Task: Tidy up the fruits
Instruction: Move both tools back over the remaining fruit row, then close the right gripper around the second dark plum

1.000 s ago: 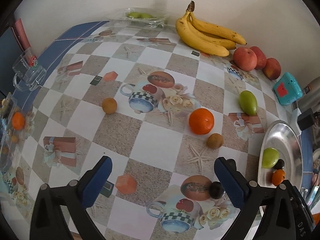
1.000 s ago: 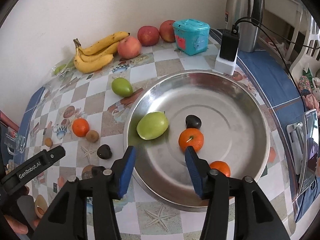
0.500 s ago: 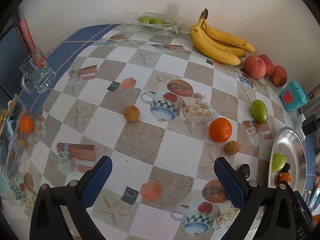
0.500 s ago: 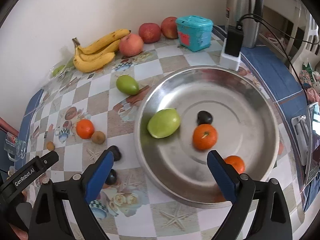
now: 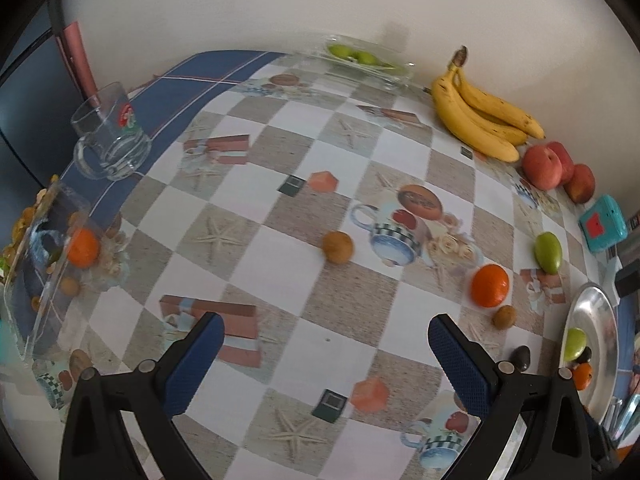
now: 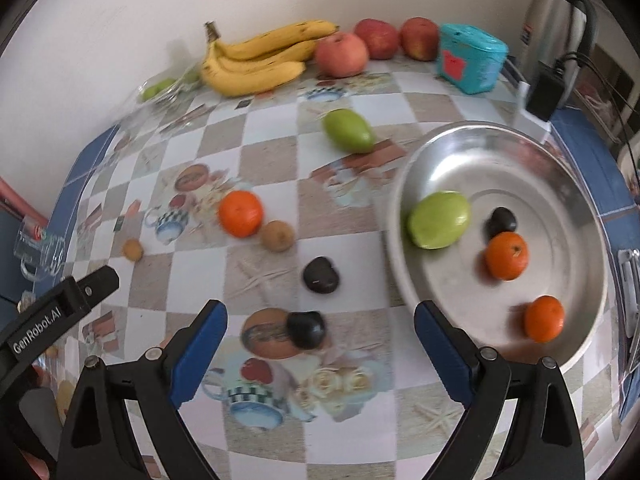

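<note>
A steel plate (image 6: 540, 200) at the right holds a green mango (image 6: 438, 220), a dark fruit (image 6: 501, 220) and two oranges (image 6: 506, 255). My right gripper (image 6: 320, 311) hangs open over the table left of the plate, with nothing between its fingers. A dark fruit (image 6: 306, 330) lies just below its gap and another (image 6: 320, 275) just ahead. An orange (image 6: 240, 214), a brown fruit (image 6: 277, 235) and a second green mango (image 6: 348, 130) lie farther off. My left gripper (image 5: 325, 322) is open over bare tablecloth, with a brown fruit (image 5: 338, 247) ahead of it.
Bananas (image 6: 256, 64), apples (image 6: 341, 55), a teal box (image 6: 472, 64) and a kettle (image 6: 560, 20) line the back wall. A glass mug (image 5: 110, 140) and a clear box (image 5: 48, 280) with an orange inside stand at the left edge. A clear tray (image 5: 360, 58) of green fruit sits at the back.
My right gripper opened wide and moved left off the plate to above the dark fruits on the table. My left gripper slid left across the table, away from the plate.
</note>
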The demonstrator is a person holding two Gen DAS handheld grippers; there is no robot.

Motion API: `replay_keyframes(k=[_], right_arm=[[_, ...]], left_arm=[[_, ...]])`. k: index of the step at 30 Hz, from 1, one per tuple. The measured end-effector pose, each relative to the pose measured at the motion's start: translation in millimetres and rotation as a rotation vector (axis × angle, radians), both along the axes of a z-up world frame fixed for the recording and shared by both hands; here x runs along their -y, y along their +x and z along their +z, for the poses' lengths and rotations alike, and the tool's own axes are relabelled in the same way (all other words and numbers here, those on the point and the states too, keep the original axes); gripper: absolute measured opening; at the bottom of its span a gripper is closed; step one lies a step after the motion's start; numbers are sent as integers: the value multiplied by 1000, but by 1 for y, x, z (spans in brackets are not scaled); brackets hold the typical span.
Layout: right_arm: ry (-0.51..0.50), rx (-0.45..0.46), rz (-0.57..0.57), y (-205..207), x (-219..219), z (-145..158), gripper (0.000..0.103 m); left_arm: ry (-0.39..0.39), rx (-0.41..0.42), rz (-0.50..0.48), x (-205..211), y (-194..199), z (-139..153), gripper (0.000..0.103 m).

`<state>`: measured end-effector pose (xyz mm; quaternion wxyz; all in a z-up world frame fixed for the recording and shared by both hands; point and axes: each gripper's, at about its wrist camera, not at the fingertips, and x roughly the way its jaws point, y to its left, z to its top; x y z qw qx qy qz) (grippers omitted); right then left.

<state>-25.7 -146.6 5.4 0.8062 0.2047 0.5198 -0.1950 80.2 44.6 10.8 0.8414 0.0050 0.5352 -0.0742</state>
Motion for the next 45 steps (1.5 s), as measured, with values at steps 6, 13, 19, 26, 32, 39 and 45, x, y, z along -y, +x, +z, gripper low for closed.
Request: replay_keyframes(k=[6, 13, 19, 26, 32, 39, 45], right_arm=[[4, -23, 22, 8, -15, -5, 95], [10, -92, 21, 12, -17, -26, 95], [27, -124, 16, 16, -16, -44, 95], [-29, -167, 13, 21, -18, -60, 95], [-61, -187, 10, 26, -22, -66, 96], [-62, -178, -20, 28, -22, -72, 102], [-79, -144, -63, 29, -24, -76, 103]], left_arm=[[-8, -17, 13, -9, 2, -4, 103], [4, -62, -6, -2, 3, -20, 103], [28, -110, -23, 3, 4, -38, 103], [30, -125, -20, 3, 6, -44, 103], [36, -119, -24, 4, 6, -45, 103], [46, -120, -26, 6, 5, -46, 103], [36, -121, -24, 5, 5, -45, 103]])
